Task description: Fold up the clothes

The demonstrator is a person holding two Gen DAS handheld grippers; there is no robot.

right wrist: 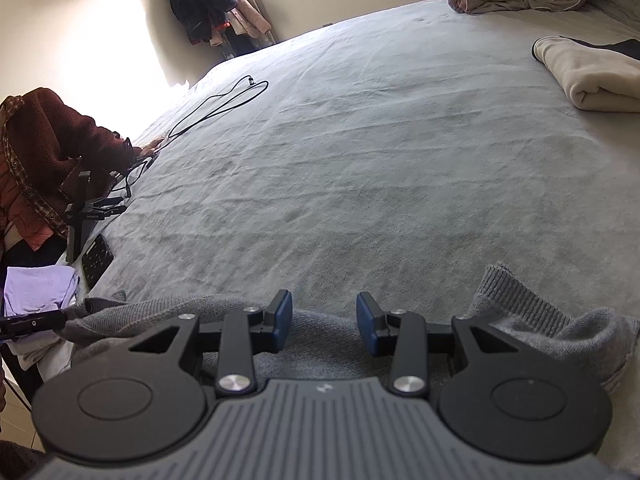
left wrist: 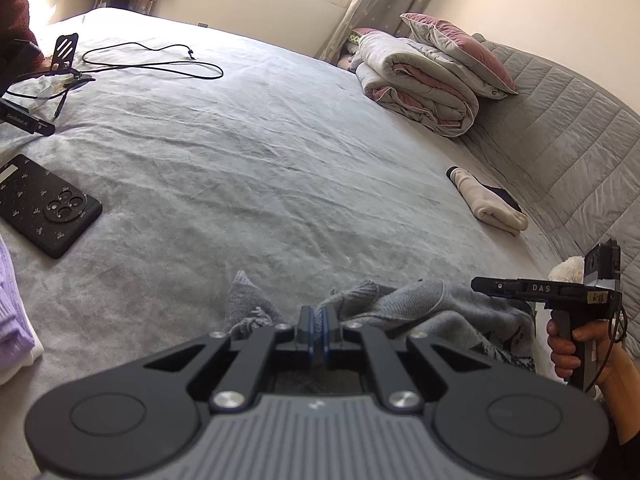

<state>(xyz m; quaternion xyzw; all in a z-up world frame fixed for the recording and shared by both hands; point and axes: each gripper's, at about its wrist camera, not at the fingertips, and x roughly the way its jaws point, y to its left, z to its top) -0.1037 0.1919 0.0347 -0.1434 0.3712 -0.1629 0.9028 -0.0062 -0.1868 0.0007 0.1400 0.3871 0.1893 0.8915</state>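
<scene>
We see the left gripper (left wrist: pixel 319 317) with its jaws pinching a fold of the grey knit sweater (left wrist: pixel 432 304), which lies crumpled at the near edge of the bed (left wrist: pixel 280 152). The right gripper (right wrist: pixel 324 322) hovers over the sweater's right part, jaws spread wide. A folded cream garment (left wrist: pixel 490 204) lies far right.

A grey-sheeted bed (left wrist: pixel 280 140) is carrying a grey sweater (left wrist: pixel 420 308), phone (left wrist: pixel 44 204), black cable (left wrist: pixel 160 58), folded cream garment (left wrist: pixel 490 202), rolled duvet (left wrist: pixel 420 88) and lilac clothes (right wrist: pixel 38 290).

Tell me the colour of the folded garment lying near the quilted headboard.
Cream, with a black edge: the folded cream garment shows best in the right wrist view.
</scene>
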